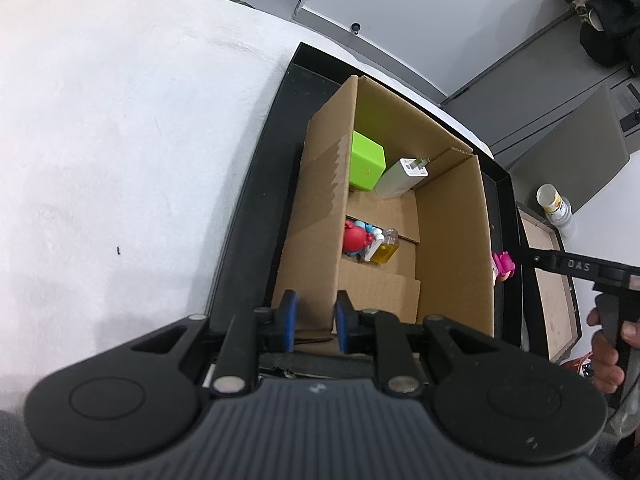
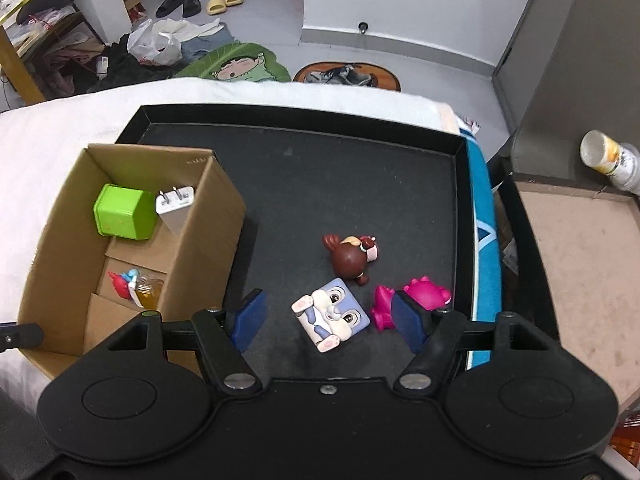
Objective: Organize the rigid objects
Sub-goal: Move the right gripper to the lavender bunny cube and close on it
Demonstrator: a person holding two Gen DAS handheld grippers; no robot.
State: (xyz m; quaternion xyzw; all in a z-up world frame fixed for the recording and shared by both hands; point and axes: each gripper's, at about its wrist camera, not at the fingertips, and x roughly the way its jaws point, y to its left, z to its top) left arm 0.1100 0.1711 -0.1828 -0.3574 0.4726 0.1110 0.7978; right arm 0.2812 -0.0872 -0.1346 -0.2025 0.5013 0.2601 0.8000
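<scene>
A cardboard box (image 2: pixel 208 232) stands at the left of a black tray (image 2: pixel 304 120). It holds a green cube (image 2: pixel 122 216), a white charger (image 2: pixel 174 206), a red figure (image 2: pixel 120 282) and a small yellow bottle (image 2: pixel 148 292). On the tray floor lie a brown figure (image 2: pixel 352 258), a square grey-blue bunny toy (image 2: pixel 332 314) and a pink toy (image 2: pixel 412 300). My right gripper (image 2: pixel 328 320) is open, its pads either side of the bunny toy. My left gripper (image 1: pixel 316 324) is narrowly open at the near wall of the box (image 1: pixel 320 208), holding nothing.
The tray sits on a white cloth (image 1: pixel 120 140). To the right are a shallow brown tray (image 2: pixel 580 264) and a tilted white cup (image 2: pixel 612 160). The floor beyond holds bags, clothes and slippers.
</scene>
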